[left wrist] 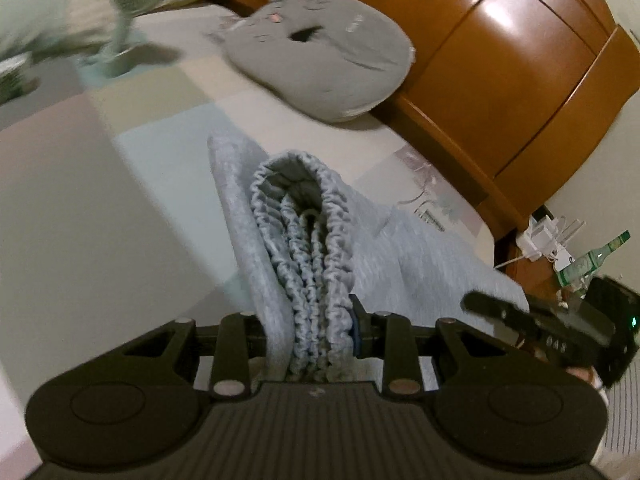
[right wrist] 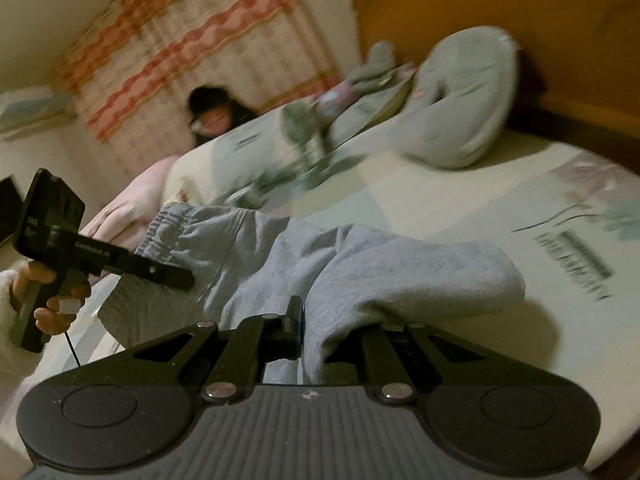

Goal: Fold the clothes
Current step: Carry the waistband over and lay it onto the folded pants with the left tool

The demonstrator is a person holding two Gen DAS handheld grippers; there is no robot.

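Both grippers carry the grey sweatpants [left wrist: 400, 256] over the bed [left wrist: 120, 200], left gripper [left wrist: 310, 330] clamped on the bunched waistband [left wrist: 304, 240] at lower centre, right gripper [right wrist: 300, 320] pinched shut on 1 leg [right wrist: 400, 272], likely to lay them flat.

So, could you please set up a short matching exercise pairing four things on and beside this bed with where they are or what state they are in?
Things:
1. grey sweatpants
2. cat-face cushion
3. small green fan
4. green bottle

Places or states:
A. on the nightstand beside the bed
B. standing at the far end of the bed
C. gathered waistband clamped in the left gripper
D. lying against the wooden headboard

Pairs: 1-C, 2-D, 3-B, 4-A
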